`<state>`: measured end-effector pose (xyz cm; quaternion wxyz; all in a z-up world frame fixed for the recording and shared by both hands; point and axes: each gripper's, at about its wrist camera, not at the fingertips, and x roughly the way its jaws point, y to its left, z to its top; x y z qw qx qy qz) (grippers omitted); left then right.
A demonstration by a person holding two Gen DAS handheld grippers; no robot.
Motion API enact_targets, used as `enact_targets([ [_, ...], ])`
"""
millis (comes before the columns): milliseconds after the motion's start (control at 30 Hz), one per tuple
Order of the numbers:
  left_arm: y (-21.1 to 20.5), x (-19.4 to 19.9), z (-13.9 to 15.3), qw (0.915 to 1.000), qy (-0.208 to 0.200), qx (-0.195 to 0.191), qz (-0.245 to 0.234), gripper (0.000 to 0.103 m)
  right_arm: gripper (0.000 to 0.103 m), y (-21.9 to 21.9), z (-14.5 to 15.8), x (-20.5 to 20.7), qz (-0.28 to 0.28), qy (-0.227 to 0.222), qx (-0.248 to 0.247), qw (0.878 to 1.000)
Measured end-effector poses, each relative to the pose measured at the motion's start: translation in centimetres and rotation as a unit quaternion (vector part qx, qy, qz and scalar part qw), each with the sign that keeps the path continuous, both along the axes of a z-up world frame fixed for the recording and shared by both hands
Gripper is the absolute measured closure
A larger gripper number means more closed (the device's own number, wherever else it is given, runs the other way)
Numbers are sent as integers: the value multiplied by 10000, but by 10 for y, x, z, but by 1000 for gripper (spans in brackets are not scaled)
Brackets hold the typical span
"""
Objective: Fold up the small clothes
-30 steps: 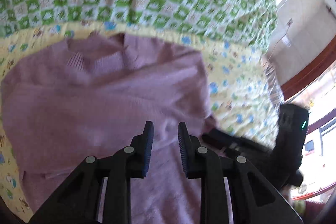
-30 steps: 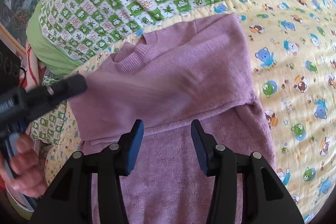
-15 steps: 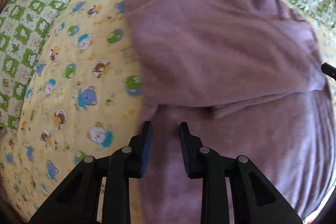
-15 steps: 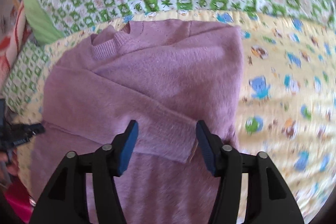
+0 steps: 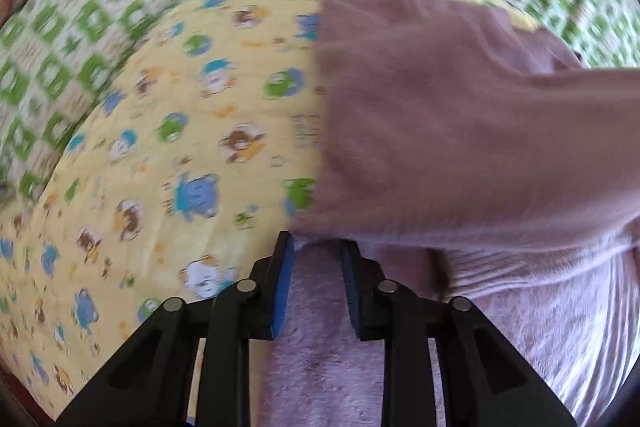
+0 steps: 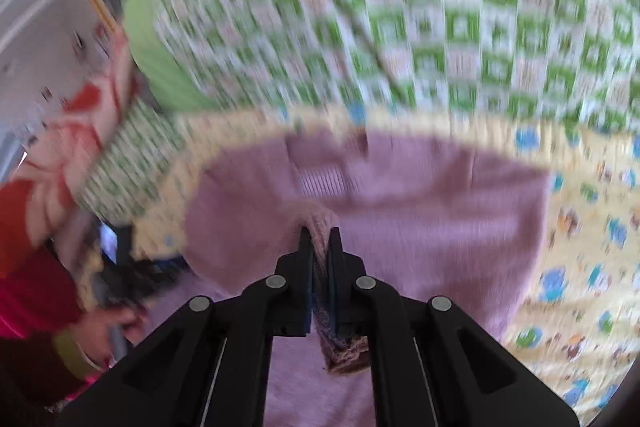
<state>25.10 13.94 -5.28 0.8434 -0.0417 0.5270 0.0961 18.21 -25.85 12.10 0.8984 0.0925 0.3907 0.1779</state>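
A small purple knit sweater (image 5: 460, 131) lies on a yellow cartoon-print quilt (image 5: 180, 131), its sleeves folded across the body. My left gripper (image 5: 316, 247) is open, its blue pads straddling the sweater's left edge below the folded sleeve. In the right wrist view the sweater (image 6: 420, 219) shows with its collar away from me. My right gripper (image 6: 320, 235) is shut on a fold of the sweater's ribbed edge, which sticks out between and below the fingers. Both views are blurred by motion.
A green-and-white checked blanket (image 6: 440, 19) and a green pillow (image 6: 160, 59) lie behind the quilt. The person's hand and red sleeve (image 6: 40, 299) are at the left of the right wrist view, with the left gripper's dark body (image 6: 128, 275).
My right gripper has shut on a fold of the sweater's ribbed edge; it was open before. My left gripper has swung to the sweater's left edge and lowered, still open.
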Motion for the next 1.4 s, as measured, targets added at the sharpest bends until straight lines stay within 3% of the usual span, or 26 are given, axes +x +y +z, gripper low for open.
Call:
enact_targets([
  [67, 15, -3, -1, 9997, 29, -150, 166, 74, 97, -4, -3, 6, -21, 65, -359, 9993],
  [133, 27, -2, -5, 9990, 70, -360, 240, 74, 96, -10, -27, 11, -162, 401, -614, 9972],
  [267, 39, -1, -8, 9988, 86, -404, 261, 74, 96, -28, -92, 16, -414, 1188, -779, 9890],
  [333, 29, -1, -10, 9978, 96, -536, 382, 73, 96, -36, -110, 15, -516, 1386, -666, 9868],
  [433, 51, -9, -13, 9929, 71, -949, 713, 71, 96, -39, -121, 11, -536, 1463, -643, 9857],
  [533, 66, -10, -15, 9882, 40, -1233, 903, 71, 89, -36, -132, 8, -530, 1585, -805, 9826],
  [567, 67, -10, -16, 9882, 35, -1231, 911, 71, 82, -35, -137, 8, -556, 1699, -909, 9797],
  [733, 69, -17, -14, 9868, 124, -1374, 843, 67, 79, -37, -135, 4, -697, 1713, -1151, 9760],
  [900, 71, -53, 5, 9884, 200, -1361, 649, 68, 78, -21, -99, 0, -660, 1260, -1056, 9842],
  [1133, 56, -76, 39, 9841, -190, -1739, 299, 68, 76, 65, -72, 38, 250, 934, -438, 9943],
  [1333, 26, -62, 52, 9732, -541, -2234, -55, 65, 75, 183, -80, 87, 1399, 880, -129, 9862],
  [1400, 12, -39, 49, 9691, -634, -2378, -174, 62, 75, 213, -86, 105, 1687, 938, -63, 9812],
])
